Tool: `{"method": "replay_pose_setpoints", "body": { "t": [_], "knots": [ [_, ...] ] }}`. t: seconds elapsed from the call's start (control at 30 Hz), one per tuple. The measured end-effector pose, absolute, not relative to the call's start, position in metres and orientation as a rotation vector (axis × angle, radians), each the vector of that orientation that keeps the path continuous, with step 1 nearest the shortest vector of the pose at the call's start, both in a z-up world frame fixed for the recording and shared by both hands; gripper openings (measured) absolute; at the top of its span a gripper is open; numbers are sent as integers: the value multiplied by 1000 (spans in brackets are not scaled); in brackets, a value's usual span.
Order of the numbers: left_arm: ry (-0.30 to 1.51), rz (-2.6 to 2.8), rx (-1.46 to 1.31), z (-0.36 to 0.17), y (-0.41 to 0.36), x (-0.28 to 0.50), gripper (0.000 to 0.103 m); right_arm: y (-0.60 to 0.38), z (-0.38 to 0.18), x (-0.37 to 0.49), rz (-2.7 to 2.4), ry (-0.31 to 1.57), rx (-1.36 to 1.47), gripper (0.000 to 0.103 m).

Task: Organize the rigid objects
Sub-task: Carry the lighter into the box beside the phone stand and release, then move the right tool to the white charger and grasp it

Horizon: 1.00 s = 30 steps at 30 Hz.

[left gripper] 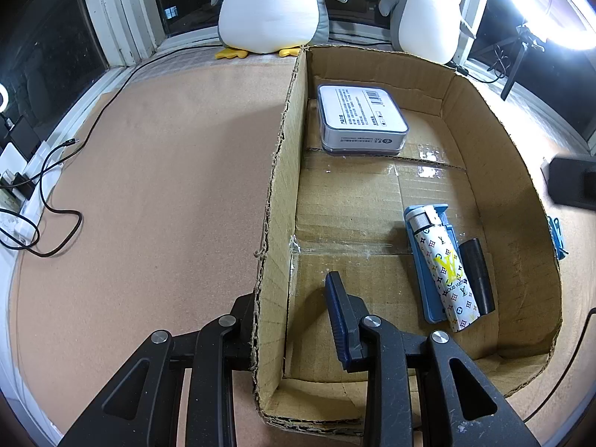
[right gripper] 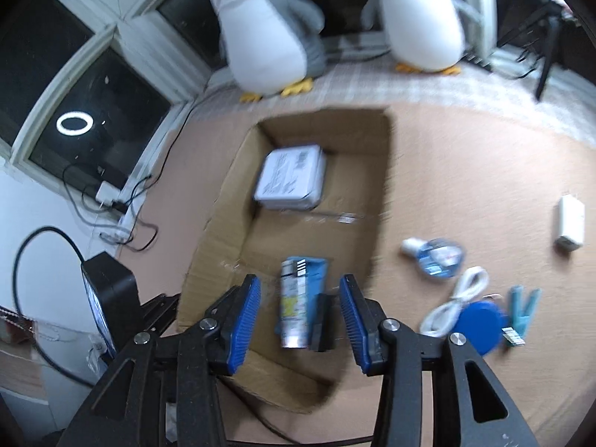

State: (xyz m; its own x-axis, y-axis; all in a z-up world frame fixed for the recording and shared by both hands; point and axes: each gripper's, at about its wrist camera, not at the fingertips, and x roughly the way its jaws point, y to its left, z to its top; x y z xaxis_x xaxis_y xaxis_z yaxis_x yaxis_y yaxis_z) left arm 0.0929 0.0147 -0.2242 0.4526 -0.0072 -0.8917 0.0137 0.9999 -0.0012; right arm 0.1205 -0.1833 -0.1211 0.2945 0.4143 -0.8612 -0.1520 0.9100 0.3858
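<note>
Box: one open cardboard box (left gripper: 465,119) on the tan bench (left gripper: 167,186); its left wall stands straight between the left gripper's two fingers.
Left gripper (left gripper: 290,298): jaws spread, straddling that wall, one finger outside, the blue-padded one inside; whether either touches the cardboard I cannot tell.
Right gripper (right gripper: 298,309): jaws spread, holding nothing, above the near end of the box; this view is motion-blurred.
Inside box, count 4: one white square case (left gripper: 361,119) at 12 o'clock, near the far wall; one blue flat piece (left gripper: 428,264) at 4 o'clock, with one patterned white lighter (left gripper: 445,272) lying on it; one black cylinder (left gripper: 476,275) just beside the lighter, toward the right wall.
Outside box, right wrist view, 3 o'clock side: one small clear bottle (right gripper: 436,257), one white adapter block (right gripper: 570,227), one coiled white cable (right gripper: 458,301), one blue round disc (right gripper: 480,324) touching the cable's end, one light-blue clip (right gripper: 521,309).
In the way: the box's right wall lies between the loose items and the box floor.
Background: two plush penguins (left gripper: 272,7) at 12 o'clock on the window ledge; black cables (left gripper: 56,171) at 9 o'clock; a ring lamp (left gripper: 558,0) at 2 o'clock.
</note>
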Motion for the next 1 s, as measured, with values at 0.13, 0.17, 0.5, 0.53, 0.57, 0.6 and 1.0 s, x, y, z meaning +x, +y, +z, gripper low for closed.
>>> {"method": "replay_pose_setpoints", "body": {
  "t": [0.13, 0.17, 0.5, 0.53, 0.57, 0.6, 1.0],
  "knots": [
    [1101, -13, 7, -224, 15, 93, 31, -219, -110, 123, 307, 1186, 257, 47],
    [1101, -13, 7, -224, 15, 93, 31, -230, -110, 124, 278, 1182, 261, 48],
    [1102, -13, 9, -224, 15, 93, 31, -340, -132, 152, -19, 1208, 261, 49],
    [1102, -13, 9, -224, 15, 93, 31, -349, -136, 156, -40, 1219, 269, 49],
    [1102, -12, 10, -224, 15, 93, 31, -360, -142, 160, -59, 1233, 286, 50],
    [1102, -12, 11, -224, 15, 93, 31, -365, -145, 163, -69, 1242, 294, 49],
    [1103, -12, 11, -224, 14, 93, 31, -388, -189, 195, -135, 1344, 274, 49]
  ]
}}
